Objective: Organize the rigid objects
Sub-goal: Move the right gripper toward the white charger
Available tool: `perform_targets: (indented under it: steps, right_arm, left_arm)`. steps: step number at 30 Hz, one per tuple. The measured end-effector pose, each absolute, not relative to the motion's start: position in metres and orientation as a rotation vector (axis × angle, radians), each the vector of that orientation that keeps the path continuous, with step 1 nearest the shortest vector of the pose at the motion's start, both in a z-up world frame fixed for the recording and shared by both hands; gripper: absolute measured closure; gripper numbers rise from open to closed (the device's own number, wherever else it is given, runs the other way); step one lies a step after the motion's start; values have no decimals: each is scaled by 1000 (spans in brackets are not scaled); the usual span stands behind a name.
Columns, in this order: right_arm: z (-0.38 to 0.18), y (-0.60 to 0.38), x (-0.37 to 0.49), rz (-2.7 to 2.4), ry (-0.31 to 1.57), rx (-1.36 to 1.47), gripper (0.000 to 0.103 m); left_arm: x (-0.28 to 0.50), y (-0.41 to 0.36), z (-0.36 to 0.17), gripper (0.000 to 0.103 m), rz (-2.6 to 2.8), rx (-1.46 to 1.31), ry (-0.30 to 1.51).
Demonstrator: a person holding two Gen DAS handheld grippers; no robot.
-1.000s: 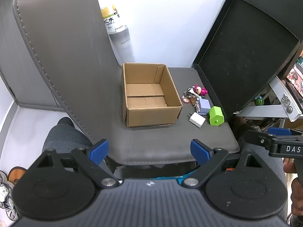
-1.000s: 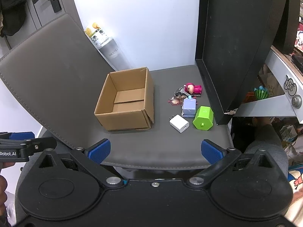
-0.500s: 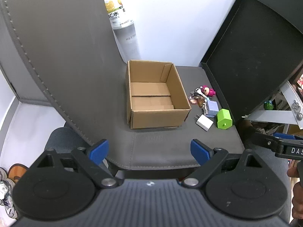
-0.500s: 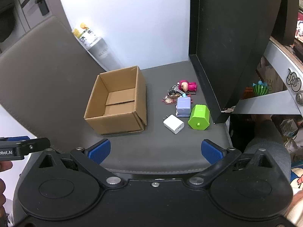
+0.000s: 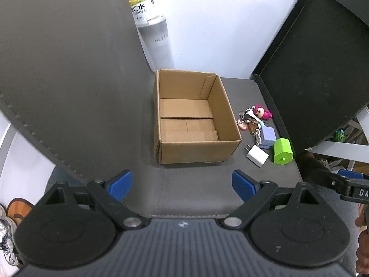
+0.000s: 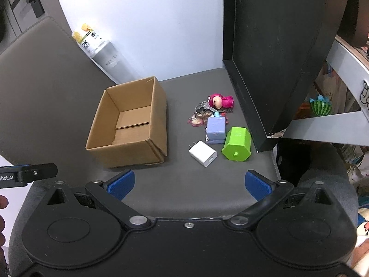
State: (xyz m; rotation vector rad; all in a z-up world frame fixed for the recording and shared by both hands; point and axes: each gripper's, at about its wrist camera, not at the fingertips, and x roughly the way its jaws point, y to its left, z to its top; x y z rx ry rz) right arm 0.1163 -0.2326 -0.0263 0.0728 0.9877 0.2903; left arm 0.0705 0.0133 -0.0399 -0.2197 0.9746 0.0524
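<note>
An open, empty cardboard box (image 5: 191,117) (image 6: 129,124) sits on the grey seat. To its right lie a white charger plug (image 5: 257,155) (image 6: 203,153), a green block (image 5: 283,153) (image 6: 237,143), a lilac block (image 5: 267,136) (image 6: 215,128), a pink doll (image 5: 261,112) (image 6: 220,100) and a bunch of keys with charms (image 5: 248,121) (image 6: 200,113). My left gripper (image 5: 182,183) is open and empty, just in front of the box. My right gripper (image 6: 189,182) is open and empty, in front of the small objects.
The grey chair back (image 5: 69,69) (image 6: 41,87) rises on the left. A black panel (image 5: 311,69) (image 6: 276,46) stands along the right of the seat. A bottle (image 5: 152,27) (image 6: 101,53) leans behind the box. A desk edge (image 6: 346,69) is at far right.
Both grippers have moved forward toward the seat, so the box and the small objects look closer. Nothing on the seat has moved. Both jaws stay open.
</note>
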Motion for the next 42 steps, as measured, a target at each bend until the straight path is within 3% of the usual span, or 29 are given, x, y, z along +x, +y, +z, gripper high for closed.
perform_targets:
  steps: [21, 36, 42]
  right_arm:
    - [-38, -231, 155, 289, 1021, 10, 1]
    - [-48, -216, 176, 309, 1069, -57, 2]
    - [-53, -214, 183, 306, 1074, -67, 4]
  left_arm:
    - [119, 20, -59, 14, 100, -243, 984]
    - [150, 36, -75, 38, 131, -287, 1014]
    - [161, 37, -84, 41, 139, -297, 1026]
